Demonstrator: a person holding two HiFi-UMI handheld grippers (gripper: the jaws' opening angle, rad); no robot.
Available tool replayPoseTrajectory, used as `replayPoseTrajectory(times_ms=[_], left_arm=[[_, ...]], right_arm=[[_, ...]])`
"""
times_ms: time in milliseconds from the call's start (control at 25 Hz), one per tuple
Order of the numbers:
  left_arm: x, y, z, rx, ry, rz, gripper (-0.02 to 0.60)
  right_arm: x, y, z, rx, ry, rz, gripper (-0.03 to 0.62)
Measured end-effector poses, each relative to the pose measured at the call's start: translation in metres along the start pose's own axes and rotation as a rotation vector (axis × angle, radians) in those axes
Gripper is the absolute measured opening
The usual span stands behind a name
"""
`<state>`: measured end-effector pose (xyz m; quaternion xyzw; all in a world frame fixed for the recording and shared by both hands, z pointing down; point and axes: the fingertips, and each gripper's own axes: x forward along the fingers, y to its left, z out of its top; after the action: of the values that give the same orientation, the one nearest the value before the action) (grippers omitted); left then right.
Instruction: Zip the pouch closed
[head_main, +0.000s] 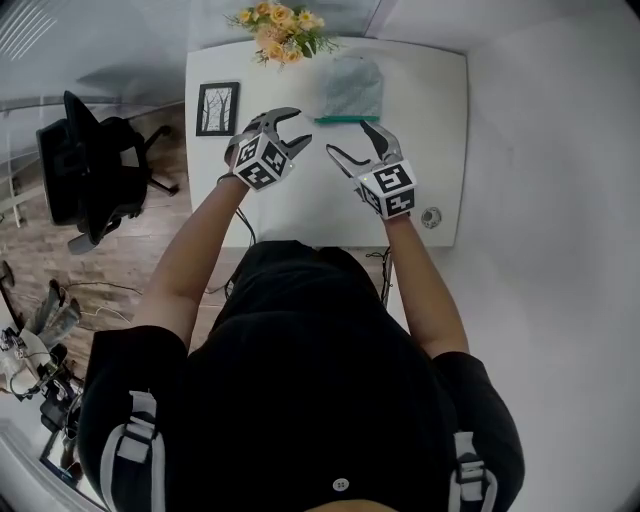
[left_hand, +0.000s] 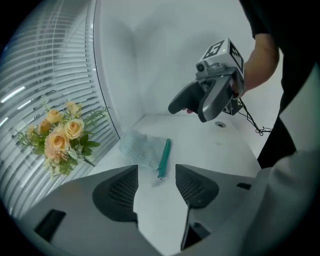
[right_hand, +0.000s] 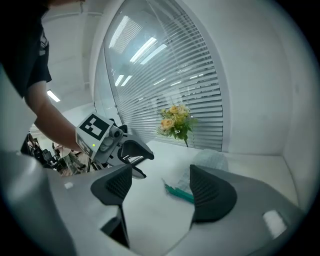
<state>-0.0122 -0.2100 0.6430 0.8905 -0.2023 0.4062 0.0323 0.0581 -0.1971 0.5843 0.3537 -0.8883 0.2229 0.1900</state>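
A pale mesh pouch (head_main: 350, 88) lies flat at the far middle of the white table (head_main: 300, 200), with a teal zipper strip (head_main: 345, 119) along its near edge. Both grippers hover over the table just short of it. My left gripper (head_main: 298, 128) is open and empty; in the left gripper view the zipper (left_hand: 163, 157) and the pouch (left_hand: 141, 148) lie beyond its jaws (left_hand: 156, 182). My right gripper (head_main: 347, 138) is open too, nothing between its fingers; in the right gripper view the zipper's end (right_hand: 178, 192) shows between the jaws (right_hand: 160, 187), apart from both pads.
A bunch of yellow flowers (head_main: 280, 30) stands at the table's far edge, left of the pouch. A small framed picture (head_main: 217, 108) lies at the table's left. A cable hole (head_main: 431, 217) sits near the right front corner. A black office chair (head_main: 90, 170) stands on the floor to the left.
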Motion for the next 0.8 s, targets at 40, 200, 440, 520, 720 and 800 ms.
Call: replayPoseTrajectory(times_ms=[40, 200, 440, 520, 720, 800], left_arm=[[0.005, 0.001, -0.002, 0.012, 0.009, -0.004, 0.233], [0.022, 0.003, -0.011, 0.045, 0.045, -0.016, 0.206], [0.044, -0.002, -0.033, 0.110, 0.124, -0.058, 0.204], [0.049, -0.003, -0.038, 0.116, 0.140, -0.064, 0.202], [0.060, -0.001, -0.047, 0.119, 0.192, -0.087, 0.195], [0.065, 0.001, -0.049, 0.144, 0.219, -0.097, 0.192]], right_arm=[[0.002, -0.001, -0.004, 0.003, 0.005, -0.001, 0.371], [0.013, -0.007, -0.019, 0.013, 0.033, -0.003, 0.371], [0.023, -0.010, -0.030, 0.034, 0.051, -0.007, 0.371], [0.026, -0.011, -0.034, 0.039, 0.054, -0.006, 0.371], [0.029, -0.011, -0.037, 0.048, 0.061, -0.009, 0.371], [0.030, -0.012, -0.036, 0.052, 0.060, -0.011, 0.371]])
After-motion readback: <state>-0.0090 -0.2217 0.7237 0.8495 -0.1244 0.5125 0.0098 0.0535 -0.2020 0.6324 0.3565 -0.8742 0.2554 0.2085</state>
